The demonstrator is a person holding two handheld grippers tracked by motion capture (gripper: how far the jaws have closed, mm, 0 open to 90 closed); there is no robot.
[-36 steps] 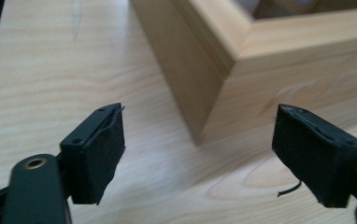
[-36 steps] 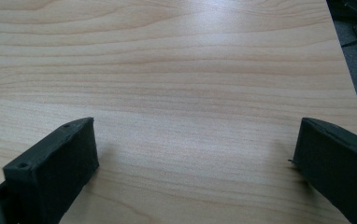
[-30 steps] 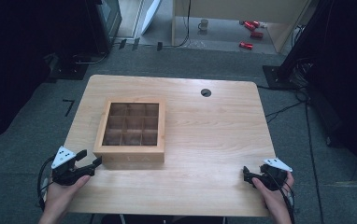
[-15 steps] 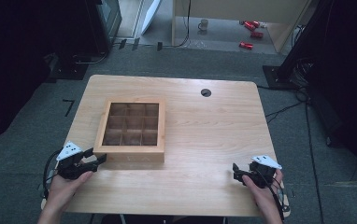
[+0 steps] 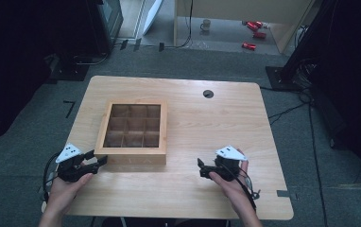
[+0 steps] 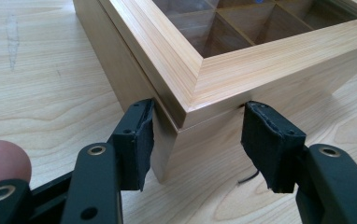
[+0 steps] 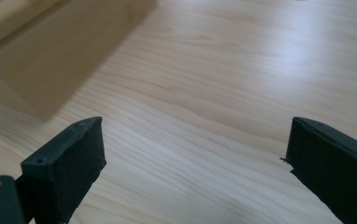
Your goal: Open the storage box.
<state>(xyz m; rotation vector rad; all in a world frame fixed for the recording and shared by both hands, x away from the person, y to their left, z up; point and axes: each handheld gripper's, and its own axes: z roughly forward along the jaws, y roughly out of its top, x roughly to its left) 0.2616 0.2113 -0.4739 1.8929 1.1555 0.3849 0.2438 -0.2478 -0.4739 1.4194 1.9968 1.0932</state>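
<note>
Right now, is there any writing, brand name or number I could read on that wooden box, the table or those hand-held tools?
None can be read.
Wooden box: bare wood and a clear lid, no label.
Table: only wood grain and faint scuffs.
Left gripper and right gripper: plain black, unmarked.
Red objects on the far floor: too small and blurred to read.

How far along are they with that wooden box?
Hardly begun, it seems. The wooden box sits shut on the table, its compartments looking empty through the lid. The left gripper is open, its jaws straddling the box's near corner; the right gripper is open over bare table. Gripping or opening the box remains.
</note>
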